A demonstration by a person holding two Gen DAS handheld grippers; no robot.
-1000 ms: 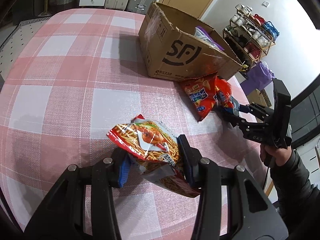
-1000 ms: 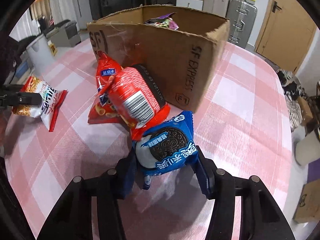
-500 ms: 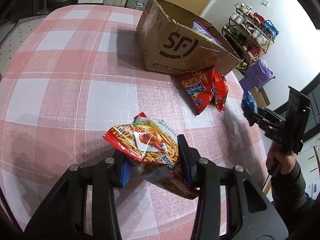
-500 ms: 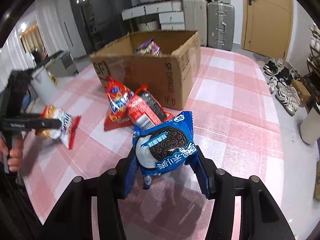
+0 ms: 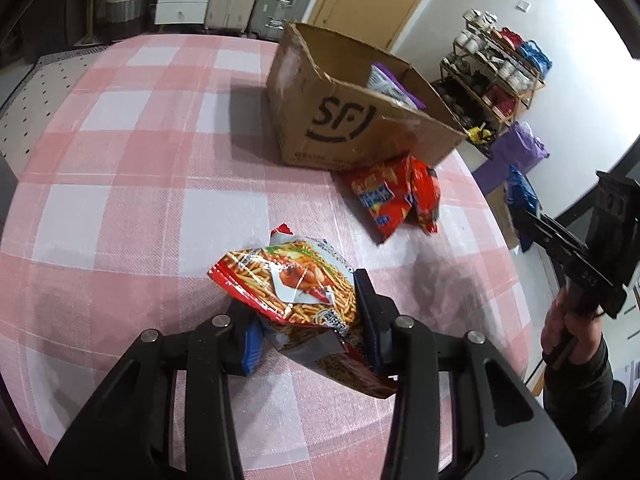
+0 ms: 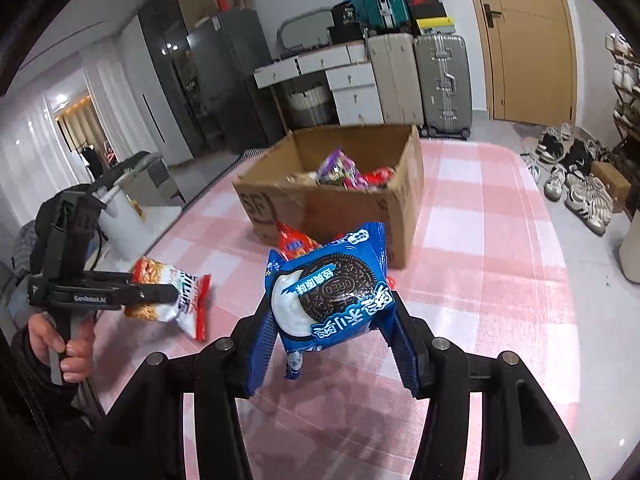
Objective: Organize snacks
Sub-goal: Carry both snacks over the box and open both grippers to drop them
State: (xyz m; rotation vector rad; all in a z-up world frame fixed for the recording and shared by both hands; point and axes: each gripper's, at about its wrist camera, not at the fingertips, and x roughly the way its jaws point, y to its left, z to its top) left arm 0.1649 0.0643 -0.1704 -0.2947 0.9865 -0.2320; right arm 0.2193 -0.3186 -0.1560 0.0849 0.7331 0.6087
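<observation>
While right gripper (image 6: 332,344) jaws grip OREO pack (image 6: 328,296), left gripper (image 5: 308,320) jaws clamp noodle-snack bag (image 5: 296,284).

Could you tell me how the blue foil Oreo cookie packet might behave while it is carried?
The blue foil Oreo cookie packet looks puffy and light. Its glossy film may slip in the right claw. The cookies inside could probably crack if squeezed.
</observation>
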